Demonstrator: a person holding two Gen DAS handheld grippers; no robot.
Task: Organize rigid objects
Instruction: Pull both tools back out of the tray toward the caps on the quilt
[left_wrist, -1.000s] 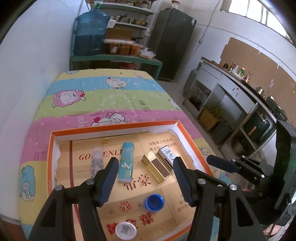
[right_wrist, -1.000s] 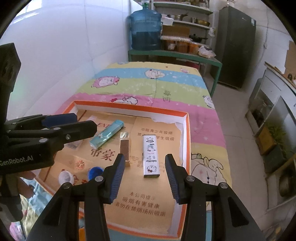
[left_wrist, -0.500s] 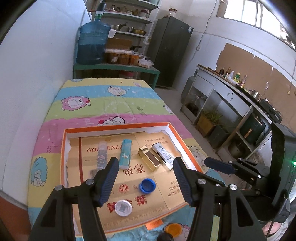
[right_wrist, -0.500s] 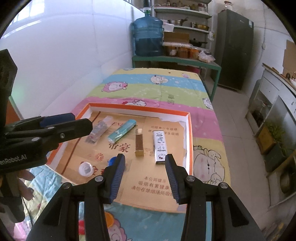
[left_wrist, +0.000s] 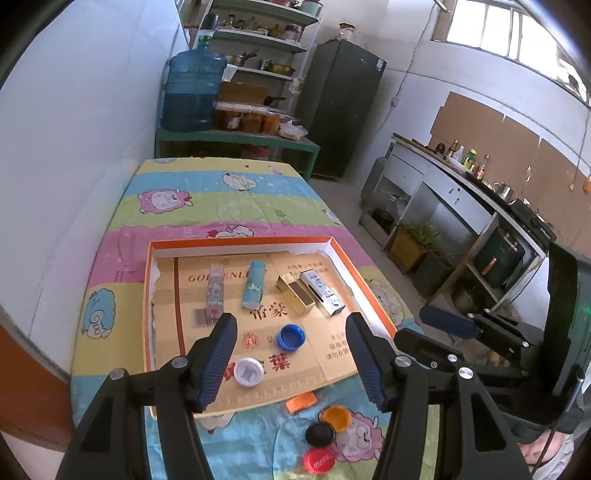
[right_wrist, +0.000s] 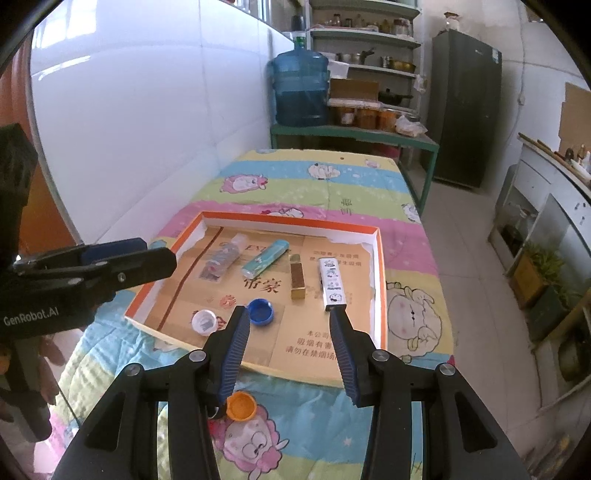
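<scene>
Two caps (left_wrist: 291, 337) beyond empty fingers (left_wrist: 218, 356)

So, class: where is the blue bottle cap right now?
In the left wrist view the blue bottle cap lies inside the orange-rimmed tray, near its front, just beyond the white cap and in front of the gold box.

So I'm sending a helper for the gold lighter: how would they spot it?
Find the orange-rimmed tray on the cartoon bedspread. Four lighters lie across its far half; the gold lighter is third from the left, the only metallic, unpatterned one.
</scene>
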